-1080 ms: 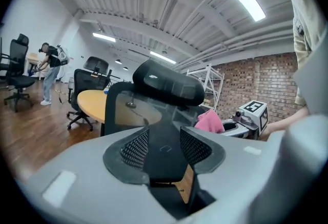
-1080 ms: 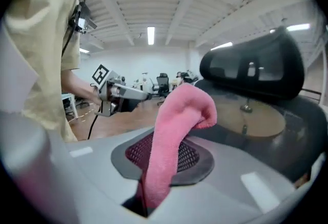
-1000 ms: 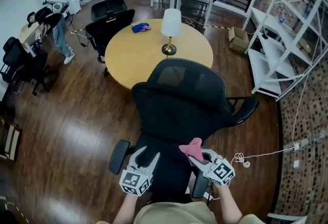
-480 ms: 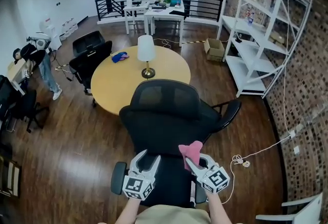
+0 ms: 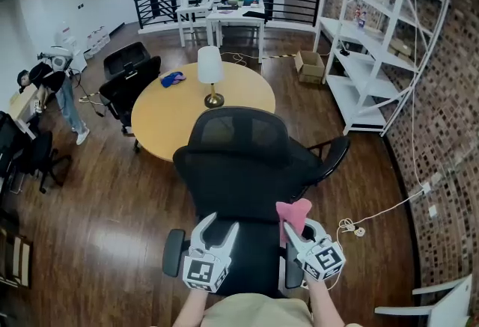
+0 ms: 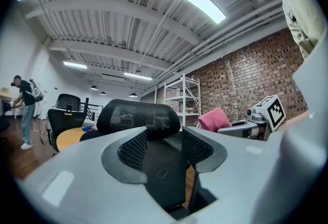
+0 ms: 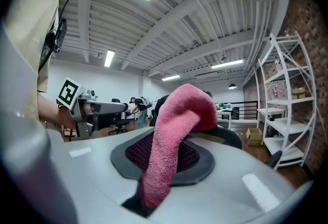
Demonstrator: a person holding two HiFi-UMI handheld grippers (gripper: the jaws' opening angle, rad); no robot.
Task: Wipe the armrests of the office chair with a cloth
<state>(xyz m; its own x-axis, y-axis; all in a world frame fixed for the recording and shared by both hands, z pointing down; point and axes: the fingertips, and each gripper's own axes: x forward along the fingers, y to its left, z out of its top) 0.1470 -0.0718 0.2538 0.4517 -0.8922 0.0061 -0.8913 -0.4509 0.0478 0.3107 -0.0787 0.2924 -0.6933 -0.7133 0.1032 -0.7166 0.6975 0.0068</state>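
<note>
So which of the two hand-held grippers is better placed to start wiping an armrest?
Right. The right hand-held gripper is shut on the pink cloth, close by the office chair. The left hand-held gripper is open and empty, with nothing to wipe with.

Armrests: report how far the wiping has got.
Done: the right gripper is shut on the pink cloth. In hand: both grippers hang over the chair seat, the left gripper open and empty. Left: the cloth touches neither armrest, so both wipes seem not yet begun.
</note>
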